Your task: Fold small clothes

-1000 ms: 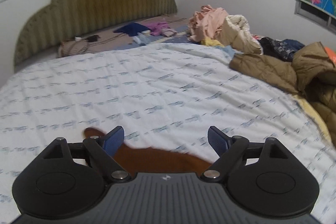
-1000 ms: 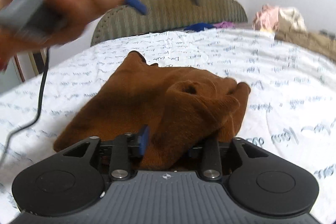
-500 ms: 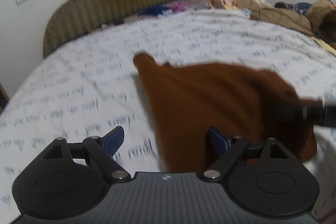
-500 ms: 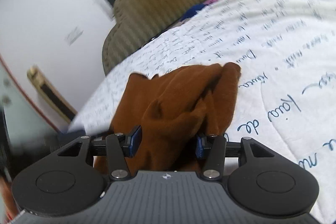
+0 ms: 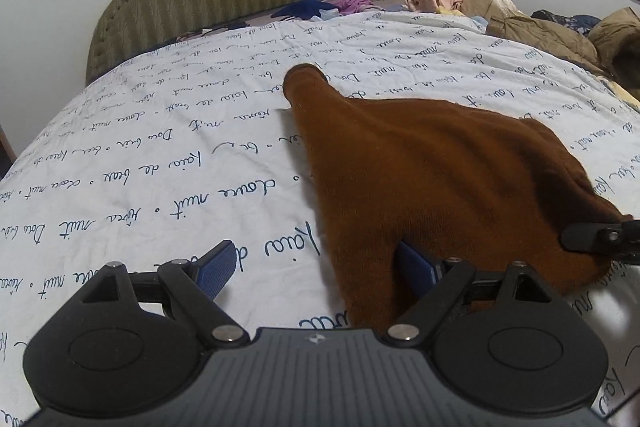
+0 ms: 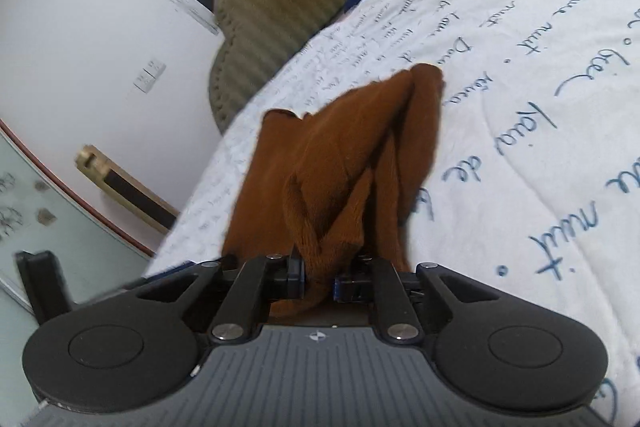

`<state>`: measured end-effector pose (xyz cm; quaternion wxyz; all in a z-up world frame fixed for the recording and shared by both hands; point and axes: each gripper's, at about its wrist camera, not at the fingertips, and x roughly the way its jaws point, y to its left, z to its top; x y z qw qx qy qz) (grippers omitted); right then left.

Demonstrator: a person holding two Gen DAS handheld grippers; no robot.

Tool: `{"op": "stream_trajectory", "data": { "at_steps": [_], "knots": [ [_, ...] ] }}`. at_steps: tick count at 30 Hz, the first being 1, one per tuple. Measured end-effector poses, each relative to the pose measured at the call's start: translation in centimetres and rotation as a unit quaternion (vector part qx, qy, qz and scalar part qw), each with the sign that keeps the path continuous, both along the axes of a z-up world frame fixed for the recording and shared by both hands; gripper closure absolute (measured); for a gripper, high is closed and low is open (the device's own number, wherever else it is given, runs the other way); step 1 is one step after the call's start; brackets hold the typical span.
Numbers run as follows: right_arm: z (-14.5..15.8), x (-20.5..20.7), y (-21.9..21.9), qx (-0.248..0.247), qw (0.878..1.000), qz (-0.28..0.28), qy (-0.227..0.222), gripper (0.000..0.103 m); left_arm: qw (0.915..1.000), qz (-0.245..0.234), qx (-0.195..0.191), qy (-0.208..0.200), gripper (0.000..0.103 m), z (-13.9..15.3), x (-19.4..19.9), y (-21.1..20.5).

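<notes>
One rust-brown knitted garment lies on the white script-printed bedspread. Left gripper fingers spread wide over the garment's near edge, right finger touching it. Right gripper fingers closing, pinching a bunched fold at the garment's near end.

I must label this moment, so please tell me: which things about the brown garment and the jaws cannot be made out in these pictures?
- Brown garment: type unclear; lies bunched in both views.
- Its near edge: hidden behind the left gripper body, left wrist view.
- Fabric inside the closing right gripper: layer count hidden by folds, right wrist view.
- Right gripper in left wrist view: cut off by the right edge.
</notes>
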<state>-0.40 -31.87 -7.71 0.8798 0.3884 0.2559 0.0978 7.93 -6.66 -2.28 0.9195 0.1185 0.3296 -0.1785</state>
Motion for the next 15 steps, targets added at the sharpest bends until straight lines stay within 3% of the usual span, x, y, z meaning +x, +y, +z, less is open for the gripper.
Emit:
{"op": "stream_trajectory", "data": {
  "at_steps": [4,6,10,13,15],
  "knots": [
    [-0.7,0.3,-0.7,0.007,1.0,-0.011,0.008,0.083,0.9999,0.005,-0.012,0.001,0.015,0.7,-0.7,0.0],
    [0.3,-0.4,-0.5,-0.024,0.999,-0.024,0.0,0.076,0.9998,0.007,-0.017,-0.008,0.015,1.3,-1.3,-0.2],
    [3.1,-2.4,0.9,-0.127,0.988,-0.08,-0.026,0.059,0.9994,0.011,-0.021,-0.025,0.015,2.2,-2.2,-1.2],
    [5.4,-2.8,3.0,-0.222,0.968,-0.105,-0.058,0.058,0.9996,0.012,-0.018,-0.018,0.015,1.8,-2.0,-2.1],
    [6.1,-2.3,4.2,-0.253,0.96,-0.096,-0.068,0.058,0.9998,0.012,-0.016,-0.007,0.015,1.3,-1.9,-2.4]
  ]
}}
